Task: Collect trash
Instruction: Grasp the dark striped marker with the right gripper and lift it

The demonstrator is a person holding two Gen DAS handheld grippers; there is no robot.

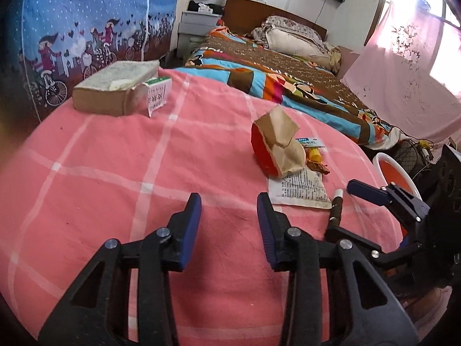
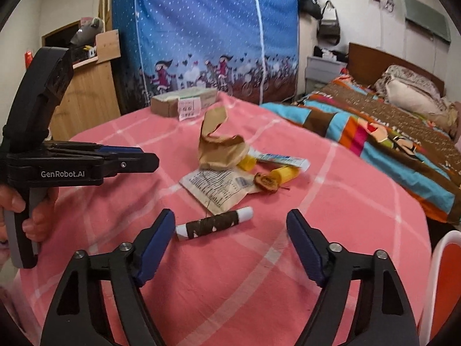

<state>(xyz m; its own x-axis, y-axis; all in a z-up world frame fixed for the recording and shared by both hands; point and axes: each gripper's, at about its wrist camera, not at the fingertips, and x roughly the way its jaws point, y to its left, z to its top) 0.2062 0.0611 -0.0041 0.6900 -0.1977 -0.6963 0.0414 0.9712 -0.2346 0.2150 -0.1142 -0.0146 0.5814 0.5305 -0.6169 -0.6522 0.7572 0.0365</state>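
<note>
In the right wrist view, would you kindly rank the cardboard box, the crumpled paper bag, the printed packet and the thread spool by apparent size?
1. crumpled paper bag and printed packet: look alike, not ranked.
2. cardboard box: farther away, so its true size is unsure.
3. thread spool: smallest, though nearest.

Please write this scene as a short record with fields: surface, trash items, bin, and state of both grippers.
surface: pink checked cloth
trash: crumpled paper bag, printed wrapper, thread spool, yellow caps
bin: orange, white rim, at the table's right edge
left gripper: open, holds nothing
right gripper: open, around the spool, not touching it
</note>
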